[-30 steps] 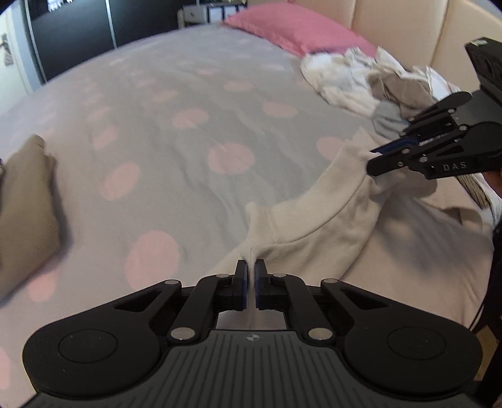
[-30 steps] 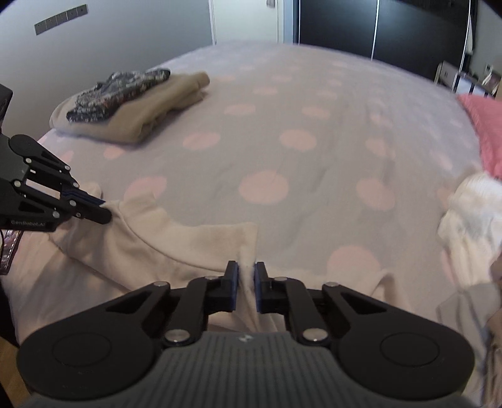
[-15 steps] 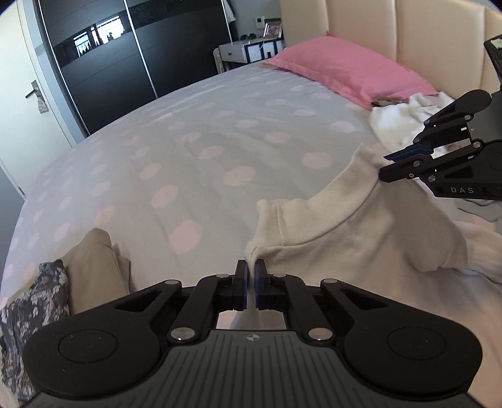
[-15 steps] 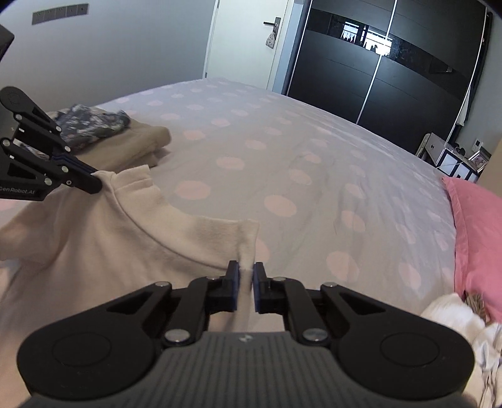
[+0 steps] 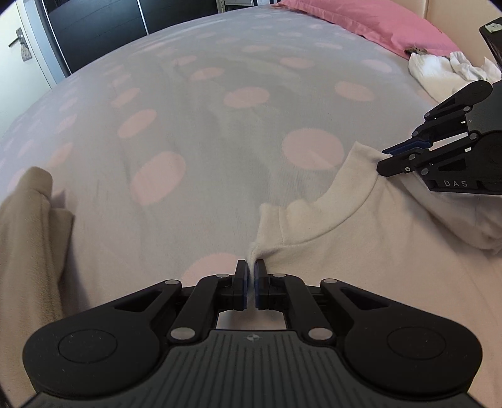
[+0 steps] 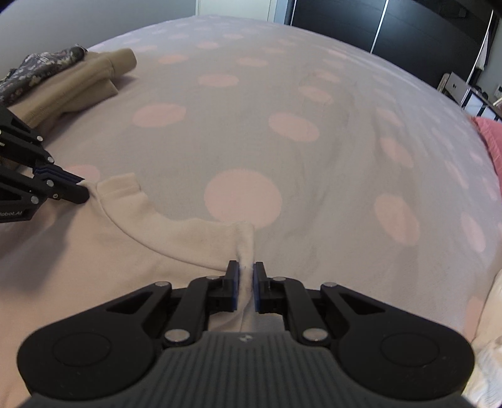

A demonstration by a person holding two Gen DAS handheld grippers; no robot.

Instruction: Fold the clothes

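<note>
A cream sweatshirt [image 5: 360, 251] [image 6: 94, 251] lies spread low over the grey bed with pink dots [image 5: 219, 125], its neckline curving between the two grippers. My left gripper [image 5: 251, 266] is shut on the shoulder fabric at the left end of the collar. My right gripper [image 6: 245, 270] is shut on the fabric at the collar's other end. In the left wrist view, the right gripper [image 5: 387, 161] shows at the right edge, pinching the collar corner. In the right wrist view, the left gripper [image 6: 82, 190] shows at the left edge.
A folded tan garment [image 6: 72, 84] with a dark patterned garment [image 6: 37, 67] on top lies at the left of the bed. A heap of white clothes [image 5: 451, 72] and a pink pillow [image 5: 360, 22] lie toward the headboard. Dark wardrobe doors [image 6: 392, 28] stand beyond the bed.
Both grippers have swung across the bed and come down with the sweatshirt held between them. The garment now lies lower, near the bedspread, with the collar stretched out between the grips.
</note>
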